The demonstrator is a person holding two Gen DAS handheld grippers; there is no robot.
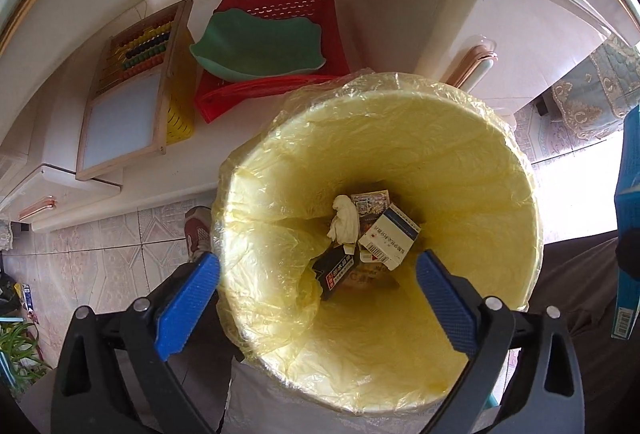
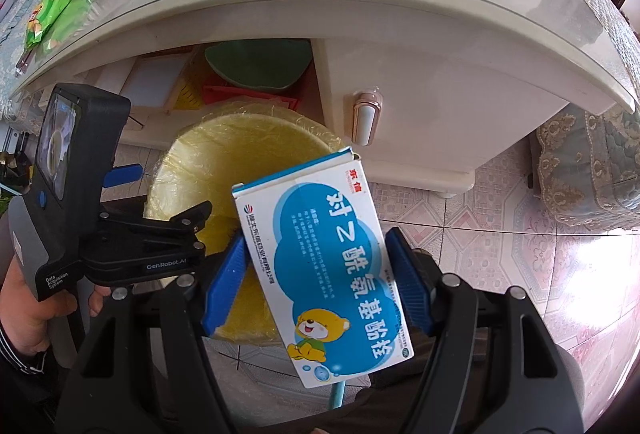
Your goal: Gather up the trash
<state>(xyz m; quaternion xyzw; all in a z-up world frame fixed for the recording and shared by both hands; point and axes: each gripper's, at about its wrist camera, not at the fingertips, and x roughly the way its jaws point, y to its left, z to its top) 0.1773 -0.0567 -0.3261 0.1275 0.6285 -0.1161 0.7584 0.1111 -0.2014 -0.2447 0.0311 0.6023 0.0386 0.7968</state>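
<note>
**Box held over the bin, ready for the drop**

A blue-and-white cardboard box (image 2: pixel 324 270) is clamped by its long sides in the right claw (image 2: pixel 320 282), its long axis running away from the camera and tilted a little, with an opened flap at the far end. The bin (image 1: pixel 500 170) is seen just beyond and to the left of the box, below it, so the coming move is judged to be a short carry forward and left before the release. The left claw (image 1: pixel 316 298) is held with its jaws wide apart and nothing between them, poised directly above the bin mouth; it is the nearer of the two to the bin.

The bin is round, lined with thin, crinkled, translucent yellow plastic folded over the rim. At its bottom lie a crumpled white tissue (image 1: pixel 344 220), a dark packet (image 1: pixel 334 272) and a white carton (image 1: pixel 390 238) with a barcode. The bin stands on patterned floor tiles in front of a glossy cream bench (image 2: pixel 440 46).
</note>
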